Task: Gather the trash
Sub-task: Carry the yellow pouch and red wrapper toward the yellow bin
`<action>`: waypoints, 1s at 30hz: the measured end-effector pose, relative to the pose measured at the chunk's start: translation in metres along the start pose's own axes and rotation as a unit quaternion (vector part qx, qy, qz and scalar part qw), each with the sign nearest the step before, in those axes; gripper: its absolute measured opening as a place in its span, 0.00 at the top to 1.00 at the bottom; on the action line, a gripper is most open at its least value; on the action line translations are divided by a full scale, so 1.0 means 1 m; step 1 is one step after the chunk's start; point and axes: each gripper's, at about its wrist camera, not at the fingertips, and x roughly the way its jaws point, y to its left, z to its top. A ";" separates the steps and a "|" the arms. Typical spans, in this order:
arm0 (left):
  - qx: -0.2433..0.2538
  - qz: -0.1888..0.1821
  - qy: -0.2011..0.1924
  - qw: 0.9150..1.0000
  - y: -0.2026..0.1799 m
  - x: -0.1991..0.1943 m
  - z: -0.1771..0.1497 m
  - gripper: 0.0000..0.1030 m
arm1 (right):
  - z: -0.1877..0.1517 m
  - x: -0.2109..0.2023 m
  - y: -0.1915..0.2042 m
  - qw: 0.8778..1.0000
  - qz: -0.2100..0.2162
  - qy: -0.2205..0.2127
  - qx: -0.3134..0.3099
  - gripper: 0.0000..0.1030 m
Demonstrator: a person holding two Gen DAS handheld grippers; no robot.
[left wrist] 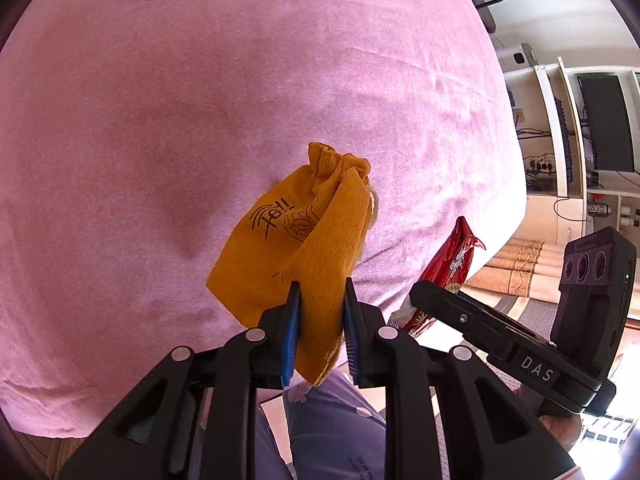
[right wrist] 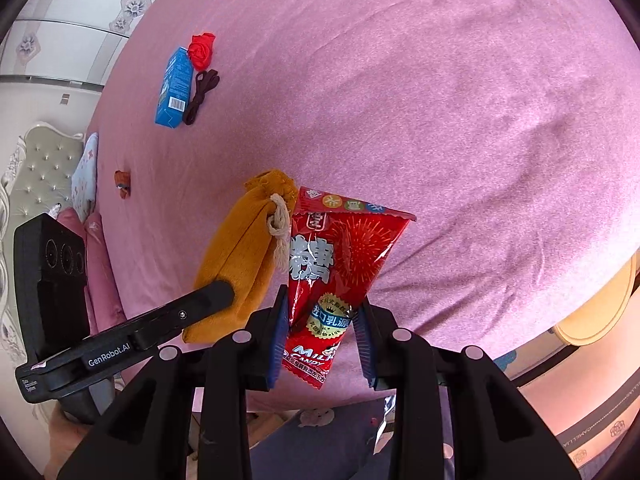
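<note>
My left gripper (left wrist: 321,294) is shut on an orange drawstring pouch (left wrist: 292,236) and holds it above the pink bed (left wrist: 200,100). My right gripper (right wrist: 324,304) is shut on a red milk candy wrapper (right wrist: 336,264), held upright just right of the pouch (right wrist: 240,256). The wrapper also shows in the left wrist view (left wrist: 452,264), held by the right gripper's body. The left gripper's body (right wrist: 132,336) shows at the left of the right wrist view.
On the far part of the bed lie a blue carton (right wrist: 174,88), a red crumpled item (right wrist: 201,50), a dark cord (right wrist: 202,94) and a small red-brown scrap (right wrist: 122,183). A headboard (right wrist: 36,168) stands at left. A purple cloth (right wrist: 340,424) lies below the grippers.
</note>
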 end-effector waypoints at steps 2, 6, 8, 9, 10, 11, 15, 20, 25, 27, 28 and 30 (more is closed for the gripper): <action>0.016 0.003 0.007 1.000 -0.017 0.005 -0.003 0.80 | -0.003 -0.011 -0.015 1.000 -0.006 -0.010 0.003 0.71; 0.038 0.009 0.015 0.999 -0.062 0.022 0.001 0.80 | -0.008 -0.036 -0.048 1.000 -0.007 -0.023 0.011 0.71; 0.043 0.005 0.019 0.999 -0.085 0.031 0.002 0.80 | -0.009 -0.050 -0.068 0.999 -0.010 -0.030 0.015 0.71; 0.047 0.004 0.021 0.999 -0.096 0.037 0.001 0.80 | -0.010 -0.058 -0.078 0.999 -0.012 -0.036 0.018 0.71; 0.054 0.006 0.025 0.998 -0.108 0.042 0.000 0.80 | -0.011 -0.066 -0.089 0.999 -0.014 -0.042 0.022 0.71; 0.062 0.008 0.028 0.998 -0.120 0.048 -0.001 0.80 | -0.012 -0.073 -0.101 0.998 -0.015 -0.047 0.027 0.71; 0.090 0.010 0.043 0.995 -0.171 0.072 -0.007 0.80 | -0.018 -0.100 -0.151 0.997 -0.015 -0.061 0.052 0.71; 0.129 0.008 0.070 0.989 -0.234 0.111 -0.021 0.80 | -0.032 -0.130 -0.214 0.994 -0.023 -0.070 0.085 0.71; 0.170 0.011 0.100 0.980 -0.294 0.154 -0.041 0.80 | -0.051 -0.152 -0.273 0.989 -0.035 -0.076 0.120 0.70; 0.185 0.011 0.112 0.976 -0.311 0.168 -0.049 0.80 | -0.059 -0.159 -0.294 0.987 -0.037 -0.078 0.137 0.70; 0.191 0.010 0.118 0.974 -0.320 0.175 -0.054 0.80 | -0.063 -0.163 -0.303 0.986 -0.039 -0.079 0.144 0.70; 0.203 0.012 0.129 0.971 -0.336 0.189 -0.061 0.80 | -0.070 -0.168 -0.320 0.984 -0.041 -0.081 0.156 0.70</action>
